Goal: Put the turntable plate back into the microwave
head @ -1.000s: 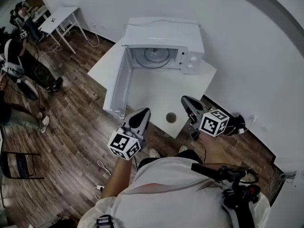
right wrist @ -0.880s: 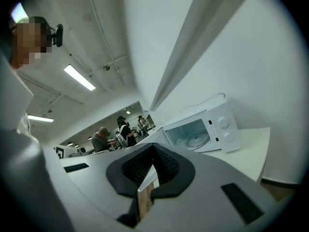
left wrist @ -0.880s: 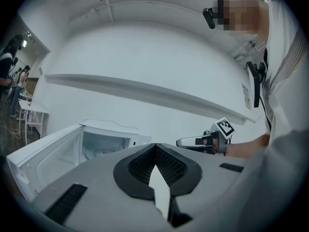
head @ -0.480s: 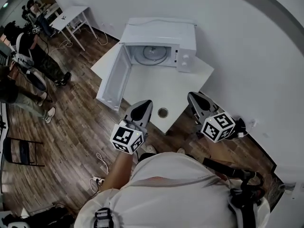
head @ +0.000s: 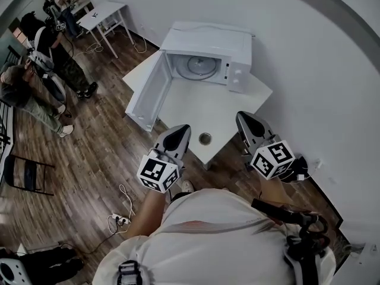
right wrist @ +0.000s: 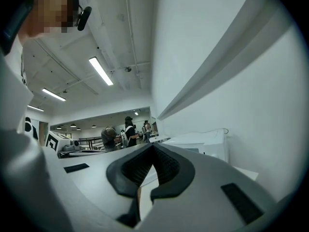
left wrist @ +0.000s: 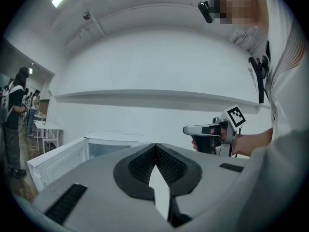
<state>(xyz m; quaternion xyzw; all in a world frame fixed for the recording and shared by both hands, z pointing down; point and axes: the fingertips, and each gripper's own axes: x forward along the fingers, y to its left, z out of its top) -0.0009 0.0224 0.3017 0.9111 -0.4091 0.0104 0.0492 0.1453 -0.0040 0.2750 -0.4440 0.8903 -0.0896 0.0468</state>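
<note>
Turntable plate flat inside microwave, partly cut off by cavity frame; round, no long axis. Left tool, right tool: both closed, empty. Small round obj. on surface: can't ID.

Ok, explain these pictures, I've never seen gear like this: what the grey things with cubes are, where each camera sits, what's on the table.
No robot: a person holds two grey two-jaw tools, the left gripper and the right gripper; the marker cubes belong to them. The top-down picture comes from a camera on the person's head; the other two from cameras riding on each gripper, looking along its jaws. Both are shut, holding nothing. On the white table stands a white microwave, door open, a round glass plate inside; a small round object I can't identify lies near the table's front edge.
</note>
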